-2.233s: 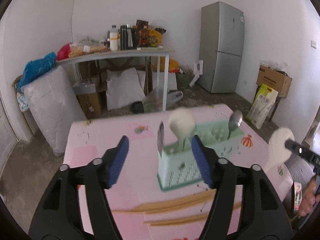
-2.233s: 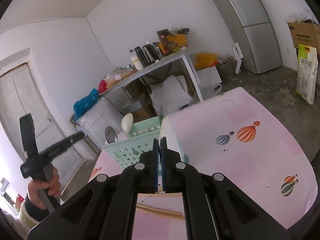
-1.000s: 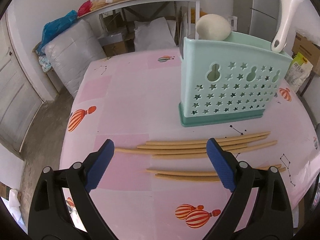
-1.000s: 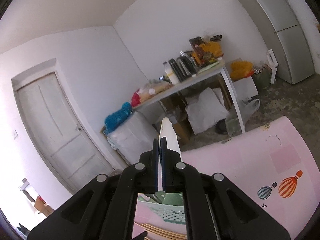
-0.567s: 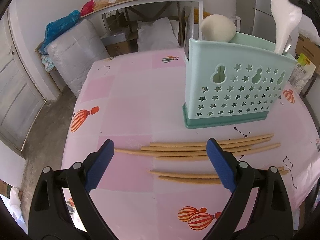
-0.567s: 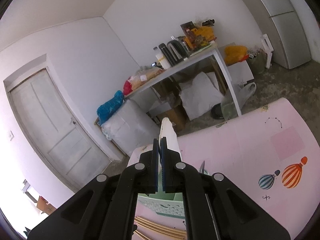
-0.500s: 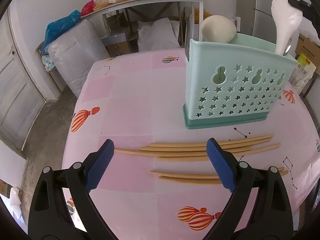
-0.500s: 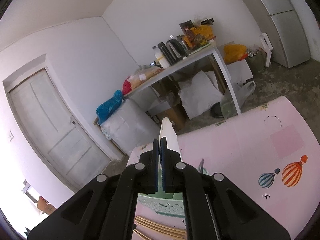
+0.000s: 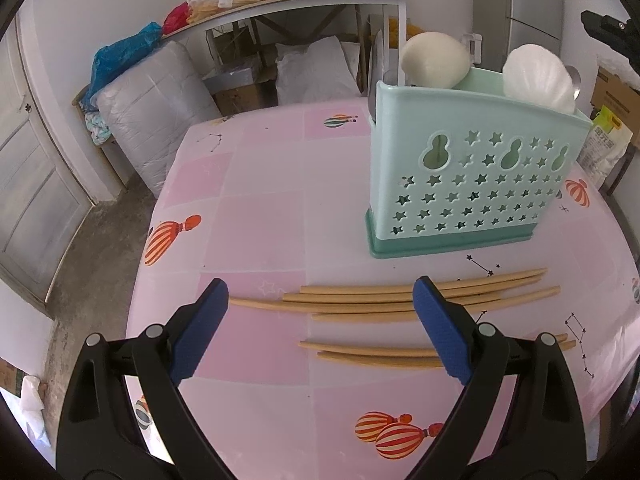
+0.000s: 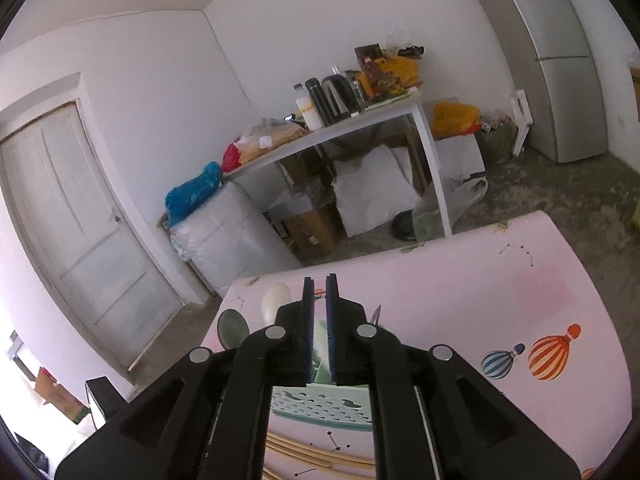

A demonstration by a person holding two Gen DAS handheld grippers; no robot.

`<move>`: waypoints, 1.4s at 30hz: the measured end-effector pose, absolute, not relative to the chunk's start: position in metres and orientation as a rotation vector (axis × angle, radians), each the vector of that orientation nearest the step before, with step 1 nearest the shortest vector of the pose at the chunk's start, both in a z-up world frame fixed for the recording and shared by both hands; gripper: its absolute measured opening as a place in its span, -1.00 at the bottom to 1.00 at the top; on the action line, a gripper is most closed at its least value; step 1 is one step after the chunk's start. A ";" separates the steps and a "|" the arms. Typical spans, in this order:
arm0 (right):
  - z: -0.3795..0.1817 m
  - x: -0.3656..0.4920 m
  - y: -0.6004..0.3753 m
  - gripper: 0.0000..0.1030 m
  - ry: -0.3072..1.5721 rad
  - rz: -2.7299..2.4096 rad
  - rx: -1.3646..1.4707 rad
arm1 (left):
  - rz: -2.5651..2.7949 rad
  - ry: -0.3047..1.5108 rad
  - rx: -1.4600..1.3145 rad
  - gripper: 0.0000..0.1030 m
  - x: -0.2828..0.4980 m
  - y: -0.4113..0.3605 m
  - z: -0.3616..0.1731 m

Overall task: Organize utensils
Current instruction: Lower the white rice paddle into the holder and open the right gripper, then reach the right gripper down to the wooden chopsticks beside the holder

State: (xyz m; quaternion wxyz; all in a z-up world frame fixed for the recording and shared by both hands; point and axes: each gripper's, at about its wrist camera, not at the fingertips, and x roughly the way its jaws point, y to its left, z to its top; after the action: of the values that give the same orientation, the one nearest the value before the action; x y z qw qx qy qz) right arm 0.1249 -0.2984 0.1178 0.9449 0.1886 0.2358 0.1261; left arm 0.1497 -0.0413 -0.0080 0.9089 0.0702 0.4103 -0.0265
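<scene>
surface: pink balloon-print table (image 9: pixel 260 216) carrying mint caddy (image 9: pixel 472 184), chopsticks (image 9: pixel 400 300) | left gripper (image 9: pixel 320 320) fingers gaping wide | right gripper (image 10: pixel 319 312) fingers just parting, gripping nothing | room: fridge (image 10: pixel 560 60) standing behind

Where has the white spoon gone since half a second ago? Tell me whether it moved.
Yes. The white spoon has dropped into the green holder, only its bowl above the rim. The right gripper has just been opening, with the spoon's handle between the jaws.

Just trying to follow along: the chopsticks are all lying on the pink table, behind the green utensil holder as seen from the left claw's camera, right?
Not quite. The left wrist view shows the chopsticks lying on the pink table in front of the green utensil holder, between it and the left claw, not behind it.
</scene>
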 end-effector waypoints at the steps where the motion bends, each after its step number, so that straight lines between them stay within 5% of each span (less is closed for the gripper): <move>1: 0.119 0.123 -0.298 -0.80 0.476 0.253 0.382 | -0.054 0.846 0.144 0.74 0.149 -0.041 -0.008; 11: 0.120 0.077 -0.304 -0.34 0.423 0.287 0.377 | -0.105 0.834 0.102 0.74 0.142 -0.031 -0.006; 16: 0.087 0.064 -0.292 -0.12 0.562 0.365 0.373 | -0.218 0.830 0.039 0.77 0.122 -0.021 -0.016; 24: -0.005 0.075 -0.247 -0.11 0.945 0.322 0.256 | -0.332 0.925 -0.050 0.77 0.095 -0.003 -0.049; 42: -0.032 0.153 -0.214 -0.12 1.016 0.271 0.065 | -0.405 0.879 -0.113 0.83 0.079 0.005 -0.062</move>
State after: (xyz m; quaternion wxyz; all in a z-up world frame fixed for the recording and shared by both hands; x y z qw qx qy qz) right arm 0.1526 -0.2139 -0.0322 0.8646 0.0308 0.4846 0.1291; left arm 0.0794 0.0052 -0.0617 0.8837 -0.0541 0.4221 -0.1947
